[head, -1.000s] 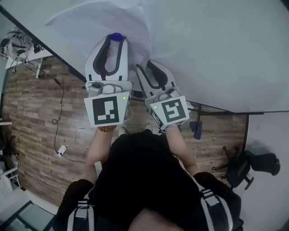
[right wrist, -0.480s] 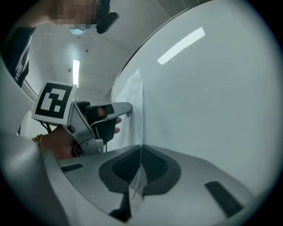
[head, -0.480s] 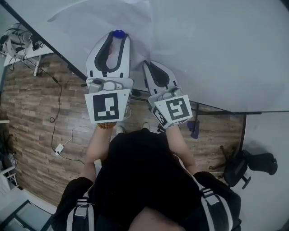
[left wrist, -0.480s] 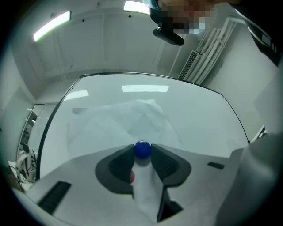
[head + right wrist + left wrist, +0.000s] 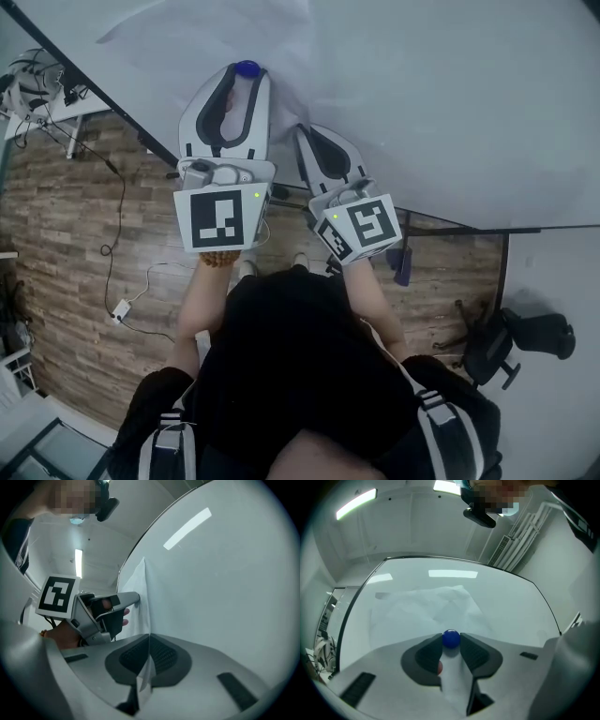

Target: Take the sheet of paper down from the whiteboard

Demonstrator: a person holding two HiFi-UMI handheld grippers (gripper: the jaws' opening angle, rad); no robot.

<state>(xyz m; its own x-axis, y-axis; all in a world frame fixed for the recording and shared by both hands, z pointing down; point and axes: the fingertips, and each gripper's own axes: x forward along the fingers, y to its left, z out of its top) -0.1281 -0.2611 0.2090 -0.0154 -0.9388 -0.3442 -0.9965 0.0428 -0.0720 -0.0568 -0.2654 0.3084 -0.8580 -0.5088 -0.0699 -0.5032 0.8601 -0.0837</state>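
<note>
Lower centre, the right gripper [image 5: 149,644] has just clamped the edge of the sheet of paper [image 5: 139,590], while the left gripper [image 5: 451,643] grasps the blue magnet [image 5: 450,638], readying removal.

Wrinkled white paper [image 5: 426,606] (edge pinched) on whiteboard [image 5: 450,94]

No readable text, numbers or brands anywhere. Only coded signs: a black-and-white square pattern on the left marker cube [image 5: 223,220] and another on the right marker cube [image 5: 364,225]. The left one also shows in the right gripper view [image 5: 57,595]. Neither has letters or digits. Whiteboard [image 5: 450,103] and paper [image 5: 216,37] are blank.
</note>
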